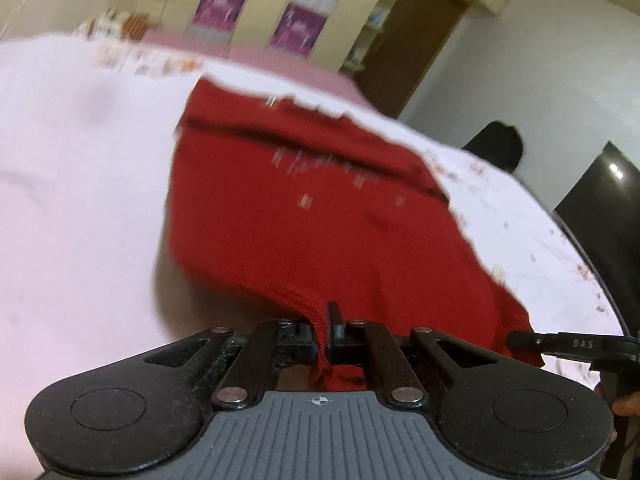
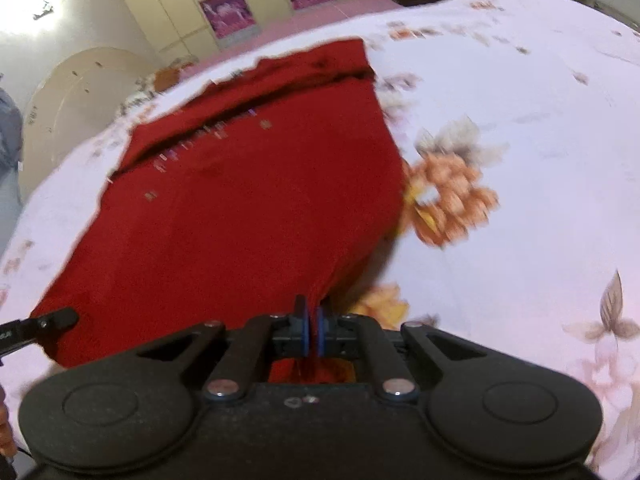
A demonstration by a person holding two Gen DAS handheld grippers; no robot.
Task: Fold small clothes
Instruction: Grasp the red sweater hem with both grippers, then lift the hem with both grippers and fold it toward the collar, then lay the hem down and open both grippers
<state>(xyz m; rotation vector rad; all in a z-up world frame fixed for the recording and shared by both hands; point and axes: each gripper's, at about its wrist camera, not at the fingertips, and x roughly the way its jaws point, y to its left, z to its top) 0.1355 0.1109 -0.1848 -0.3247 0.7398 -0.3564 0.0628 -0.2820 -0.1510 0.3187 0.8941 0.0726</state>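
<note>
A red knitted garment [image 1: 304, 208] lies spread on a white floral bedsheet [image 1: 80, 200], its near edge lifted. My left gripper [image 1: 322, 330] is shut on the garment's near left corner, with red ribbed fabric pinched between the jaws. My right gripper [image 2: 311, 330] is shut on the near right corner of the same garment [image 2: 248, 208]. The right gripper's finger shows at the right edge of the left wrist view [image 1: 568, 346]; the left one's finger shows at the left of the right wrist view [image 2: 40, 326]. The frames are motion-blurred.
The bedsheet [image 2: 520, 140] has orange flower prints [image 2: 452, 200]. Behind the bed stand cream wardrobes with purple panels [image 1: 296, 28], a brown door [image 1: 420, 52] and a dark object [image 1: 600, 200] at the right edge.
</note>
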